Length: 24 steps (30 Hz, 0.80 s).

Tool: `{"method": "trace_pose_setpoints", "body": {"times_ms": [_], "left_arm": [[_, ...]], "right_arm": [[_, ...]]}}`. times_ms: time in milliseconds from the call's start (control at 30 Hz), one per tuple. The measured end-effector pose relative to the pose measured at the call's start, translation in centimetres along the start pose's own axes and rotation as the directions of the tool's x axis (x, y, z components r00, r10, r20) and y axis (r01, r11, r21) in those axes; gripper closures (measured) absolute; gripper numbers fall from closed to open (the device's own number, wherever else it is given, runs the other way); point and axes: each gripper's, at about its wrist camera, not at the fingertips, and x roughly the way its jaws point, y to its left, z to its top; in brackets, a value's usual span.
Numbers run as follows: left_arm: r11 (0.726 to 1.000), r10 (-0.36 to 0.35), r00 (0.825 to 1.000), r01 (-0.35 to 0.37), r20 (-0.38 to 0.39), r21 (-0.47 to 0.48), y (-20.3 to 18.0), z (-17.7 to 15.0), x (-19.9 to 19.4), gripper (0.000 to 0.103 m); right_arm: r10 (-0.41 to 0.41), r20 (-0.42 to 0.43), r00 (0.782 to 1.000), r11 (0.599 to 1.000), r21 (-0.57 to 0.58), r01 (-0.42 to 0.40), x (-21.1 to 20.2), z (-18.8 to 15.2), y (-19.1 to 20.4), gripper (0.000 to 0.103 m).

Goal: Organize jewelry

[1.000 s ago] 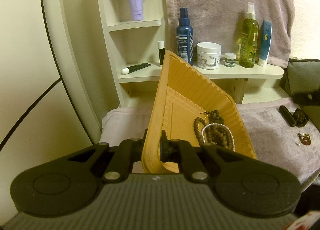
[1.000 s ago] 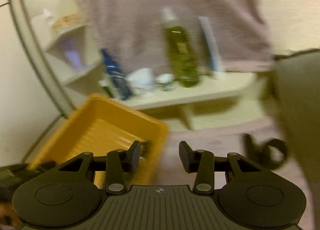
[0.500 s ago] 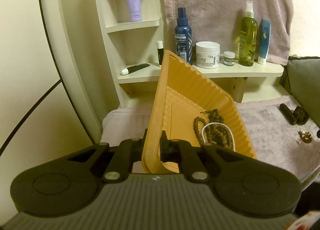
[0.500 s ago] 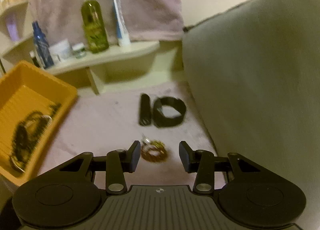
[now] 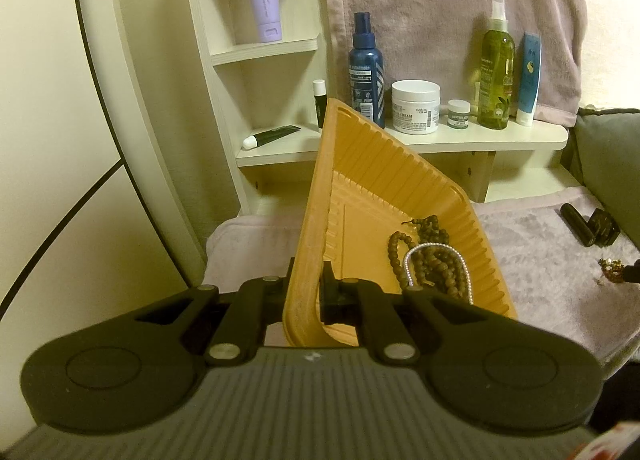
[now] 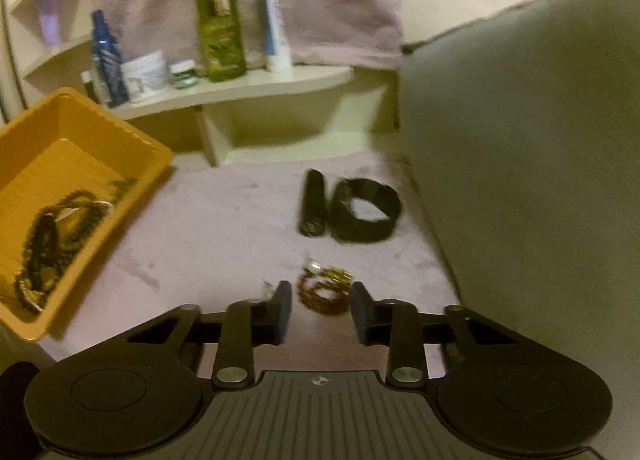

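The right gripper [image 6: 320,306] has swung away from the orange tray [image 6: 132,148] over the last second and dropped low over the amber bead bracelet [image 6: 322,294], which now sits between its parted fingertips; a moment ago the bracelet lay just ahead of them. The jaws are apart and nothing is held yet. My reading is that the approach is nearly finished and the next step is to close on the bracelet and carry it to the tray.

The left gripper [image 5: 306,294] has not shifted: it stays clamped on the near wall of the tray, one finger outside and one inside. In the tray lie dark wooden bead strands [image 5: 430,256] and a thin silvery chain [image 5: 436,248], so part of the sorting looks done.

The surface is covered with a mauve plush cloth [image 6: 224,220]. Beyond the bracelet, farther from the tray, lie a black cylinder [image 6: 312,202] and a black band [image 6: 366,210], side by side and close together. Right of them rises a grey-green cushion [image 6: 520,140]. Behind the tray a cream shelf [image 5: 500,140] carries a blue spray bottle [image 5: 366,72], a white jar [image 5: 416,106], a green bottle [image 5: 496,76] and a blue tube [image 5: 529,78], with a mauve towel [image 5: 440,0] hanging behind them.
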Motion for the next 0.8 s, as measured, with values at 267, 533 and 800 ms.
{"method": "trace_pose_setpoints", "body": {"times_ms": [267,533,800], "left_arm": [[1.0,-0.001,1.0,0.001,-0.001,0.0,0.0,0.0,0.1,0.097],[1.0,-0.002,1.0,0.002,-0.003,-0.002,0.1,-0.1,0.1,0.097],[1.0,0.001,1.0,-0.001,-0.002,-0.002,0.1,-0.1,0.2,0.097]], "right_arm": [[0.023,-0.034,0.999,0.997,-0.077,-0.026,2.1,-0.1,2.4,0.081],[0.004,-0.054,0.999,0.996,-0.09,-0.009,3.7,-0.2,2.6,0.085],[0.003,-0.044,0.999,0.997,-0.08,-0.006,3.4,0.3,2.7,0.094]]}}
